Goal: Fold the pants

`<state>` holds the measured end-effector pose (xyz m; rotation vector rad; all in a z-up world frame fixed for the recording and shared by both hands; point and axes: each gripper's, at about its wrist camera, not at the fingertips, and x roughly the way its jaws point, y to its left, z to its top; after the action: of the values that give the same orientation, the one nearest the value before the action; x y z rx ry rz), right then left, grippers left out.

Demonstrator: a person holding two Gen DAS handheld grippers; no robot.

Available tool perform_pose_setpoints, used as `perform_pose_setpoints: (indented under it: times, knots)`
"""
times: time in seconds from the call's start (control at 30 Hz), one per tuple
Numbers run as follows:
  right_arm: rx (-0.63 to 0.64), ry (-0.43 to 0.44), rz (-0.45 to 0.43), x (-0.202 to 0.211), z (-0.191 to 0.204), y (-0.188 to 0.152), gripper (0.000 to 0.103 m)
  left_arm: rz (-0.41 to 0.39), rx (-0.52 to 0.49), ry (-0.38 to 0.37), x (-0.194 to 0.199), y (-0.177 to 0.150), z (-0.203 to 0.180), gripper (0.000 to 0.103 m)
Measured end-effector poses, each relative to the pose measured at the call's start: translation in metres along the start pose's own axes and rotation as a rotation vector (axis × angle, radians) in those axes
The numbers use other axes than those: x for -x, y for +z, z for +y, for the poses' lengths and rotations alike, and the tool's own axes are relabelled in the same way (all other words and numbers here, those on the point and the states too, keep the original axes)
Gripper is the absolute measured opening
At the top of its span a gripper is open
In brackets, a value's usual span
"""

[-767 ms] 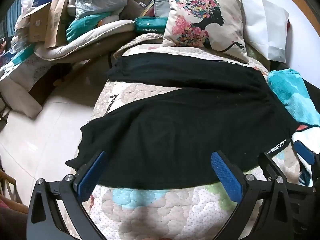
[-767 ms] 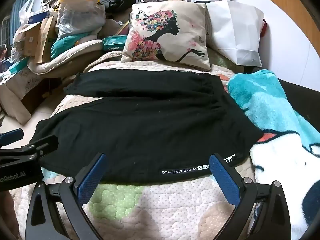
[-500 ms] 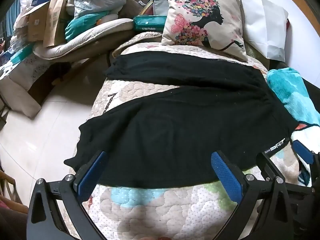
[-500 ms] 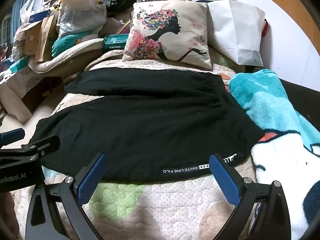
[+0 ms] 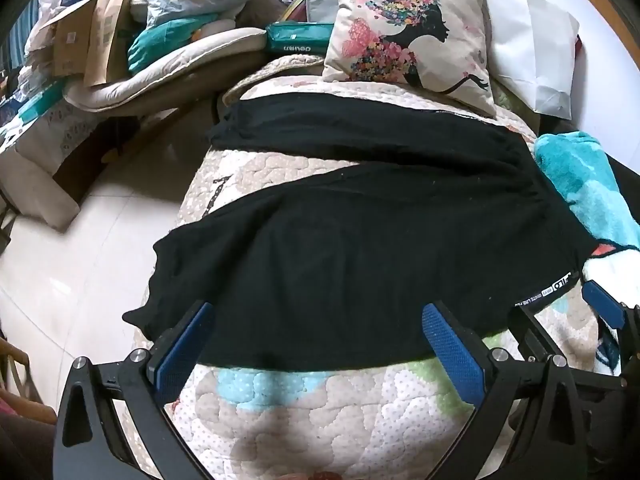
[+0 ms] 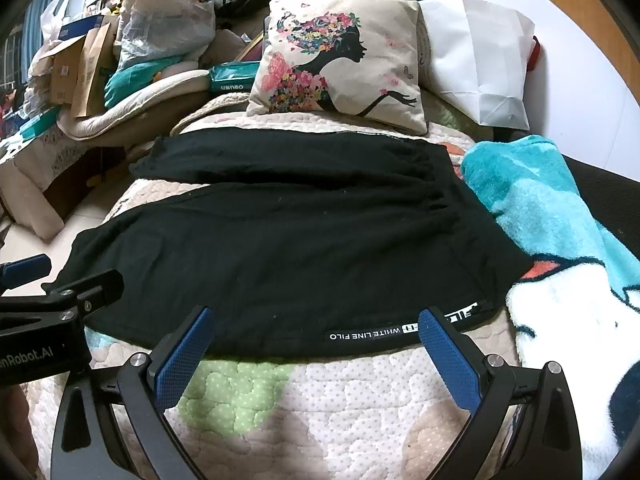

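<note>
Cluttered bedding and boxes are seen behind a quilted bed (image 5: 320, 412), on which the black pants (image 5: 360, 264) are spread flat, legs apart. For a clean fold, the near leg's edge is best pinched at both ends together. Both the left gripper (image 5: 316, 344) and right gripper (image 6: 316, 344) are angled downward, fingers spread wide, nothing held.

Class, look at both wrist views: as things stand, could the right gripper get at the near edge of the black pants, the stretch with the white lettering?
Probably yes. The right gripper is open and empty, and the lettered edge of the black pants lies flat on the quilt just ahead, nothing between them. The left gripper sits off to the side.
</note>
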<state>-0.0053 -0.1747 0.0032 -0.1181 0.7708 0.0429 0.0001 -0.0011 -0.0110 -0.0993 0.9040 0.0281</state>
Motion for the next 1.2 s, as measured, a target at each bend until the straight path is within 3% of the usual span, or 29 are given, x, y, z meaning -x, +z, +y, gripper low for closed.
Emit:
perform_pose_setpoints:
  times: [1.2]
  knots:
    - [-0.038, -0.032, 0.057, -0.008, -0.014, 0.001, 0.103, 0.074, 0.009, 0.027, -0.018, -0.003, 0.002, 0.103]
